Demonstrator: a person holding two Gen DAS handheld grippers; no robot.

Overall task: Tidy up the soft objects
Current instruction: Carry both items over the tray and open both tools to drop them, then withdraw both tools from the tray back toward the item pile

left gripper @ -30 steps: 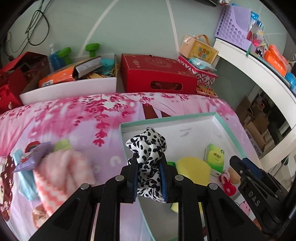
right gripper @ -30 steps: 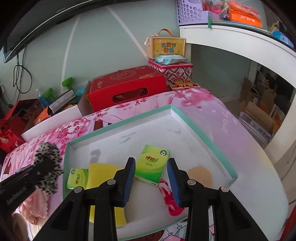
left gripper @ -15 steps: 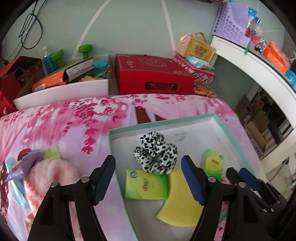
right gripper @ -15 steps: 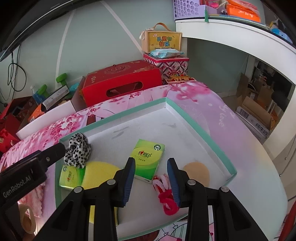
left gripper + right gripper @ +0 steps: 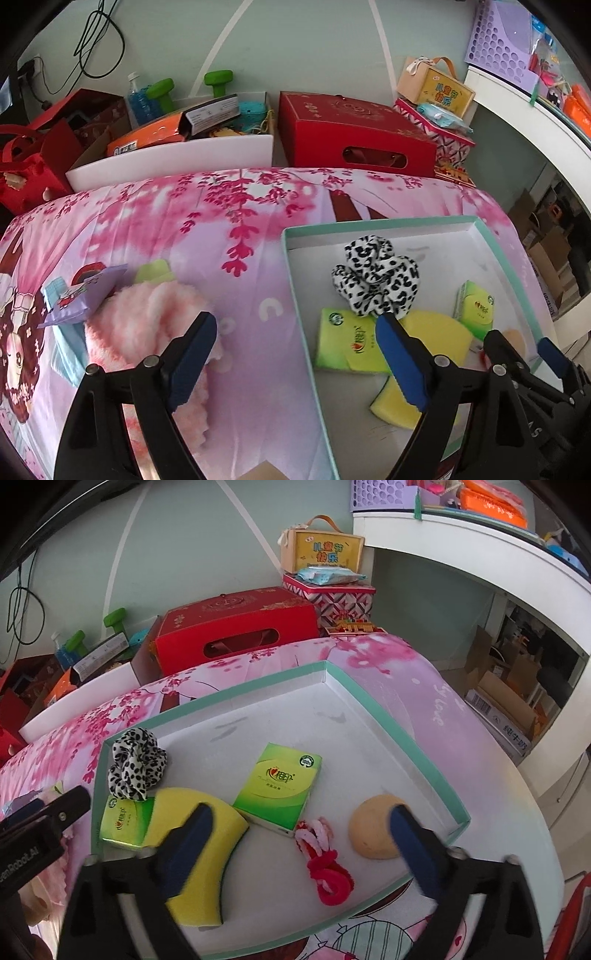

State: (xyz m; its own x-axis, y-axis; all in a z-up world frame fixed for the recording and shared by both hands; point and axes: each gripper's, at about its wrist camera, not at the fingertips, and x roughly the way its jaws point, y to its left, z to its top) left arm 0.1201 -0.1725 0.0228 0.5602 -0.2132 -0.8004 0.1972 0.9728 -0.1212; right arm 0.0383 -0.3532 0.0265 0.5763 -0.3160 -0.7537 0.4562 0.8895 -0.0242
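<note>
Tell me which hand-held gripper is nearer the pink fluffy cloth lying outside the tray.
Left. The left hand-held gripper hangs open with one finger over the pink fluffy cloth; the right hand-held gripper is open over the tray, further away.

Big red cardboard box with slot handle (image 5: 354, 134) behind pink flowery bed cover (image 5: 221, 206). Green dumbbells (image 5: 218, 79) and blue bottle (image 5: 138, 99) by wall. Yellow gift box with handle (image 5: 320, 550) on red-and-white patterned box (image 5: 332, 598). Purple basket with holes (image 5: 496, 44) on white shelf (image 5: 472, 550).
</note>
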